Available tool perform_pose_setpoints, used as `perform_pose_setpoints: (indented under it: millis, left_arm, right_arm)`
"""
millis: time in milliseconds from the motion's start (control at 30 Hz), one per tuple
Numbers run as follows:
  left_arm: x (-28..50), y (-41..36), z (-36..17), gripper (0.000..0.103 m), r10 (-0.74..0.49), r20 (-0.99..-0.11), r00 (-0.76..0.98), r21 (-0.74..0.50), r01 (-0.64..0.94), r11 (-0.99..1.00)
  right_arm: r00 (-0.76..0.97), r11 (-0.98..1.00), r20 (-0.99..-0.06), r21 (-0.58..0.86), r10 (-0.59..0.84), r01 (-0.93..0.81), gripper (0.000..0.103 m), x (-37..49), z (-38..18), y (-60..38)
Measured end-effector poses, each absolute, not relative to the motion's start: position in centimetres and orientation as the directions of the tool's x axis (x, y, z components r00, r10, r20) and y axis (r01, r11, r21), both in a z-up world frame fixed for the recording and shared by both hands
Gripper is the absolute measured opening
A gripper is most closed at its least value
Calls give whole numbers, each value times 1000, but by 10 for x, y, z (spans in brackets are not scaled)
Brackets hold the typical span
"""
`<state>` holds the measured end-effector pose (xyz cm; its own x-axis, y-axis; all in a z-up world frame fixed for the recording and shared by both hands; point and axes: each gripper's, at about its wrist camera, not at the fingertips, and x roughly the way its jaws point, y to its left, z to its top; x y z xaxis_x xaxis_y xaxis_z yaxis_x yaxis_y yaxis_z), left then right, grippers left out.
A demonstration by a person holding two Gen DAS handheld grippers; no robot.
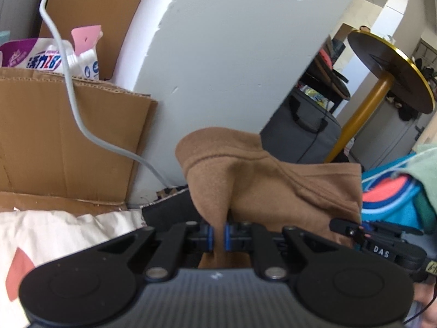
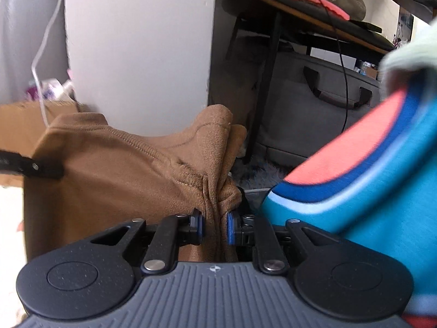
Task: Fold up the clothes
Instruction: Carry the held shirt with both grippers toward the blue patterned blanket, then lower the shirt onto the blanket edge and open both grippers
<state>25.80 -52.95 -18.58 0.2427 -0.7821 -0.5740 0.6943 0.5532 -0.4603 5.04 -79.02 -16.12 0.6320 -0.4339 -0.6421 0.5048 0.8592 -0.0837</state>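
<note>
A brown fleece garment (image 1: 273,186) hangs stretched between both grippers, off the surface. In the left wrist view my left gripper (image 1: 218,236) is shut on one bunched edge of it, the cloth pinched between the blue pads. The right gripper's black fingers (image 1: 352,228) show at the garment's right side. In the right wrist view my right gripper (image 2: 215,227) is shut on a gathered seam of the same brown garment (image 2: 123,175), and the tip of the left gripper's finger (image 2: 32,168) pokes in at the left edge.
A white pillar (image 1: 226,54) stands straight ahead with a white cable (image 1: 76,109) and cardboard boxes (image 1: 54,136) to its left. A grey bag (image 1: 303,134), a round gold-legged table (image 1: 393,71) and a teal, blue and coral garment (image 2: 368,177) lie to the right. White bedding (image 1: 49,237) lies below left.
</note>
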Motion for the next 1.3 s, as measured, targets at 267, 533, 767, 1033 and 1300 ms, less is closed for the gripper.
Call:
perform_pose_setpoints:
  millis: [267,533,767,1033,1300]
  left_arm:
    - [292,-541,-212,6,-781,-581,230,-510,644,570]
    - [309,-541,-225,7,-768,-594,239,-533,598,598]
    - [321,-537,-220,13,-757,-597,266,-533,575,621]
    - [324,-530,-204,38,-733,-586,345,-490,569,660]
    - [303,-521,-192,36,-766,-555,325,-478,629,613]
  right_arm:
    - [590,865,-690,-105,-418,490,17,86,-186,-813]
    - [537,874,-716,-217,-445,435,34,111,-198,-818]
    - [532,829,-660,-274,-530,487,39,106,-172,-824]
    - [568,826,-648,-176,-507,536,39,101,-142,-838]
    - [542,864,-724,-148,-426,480,19,104,-184,-813]
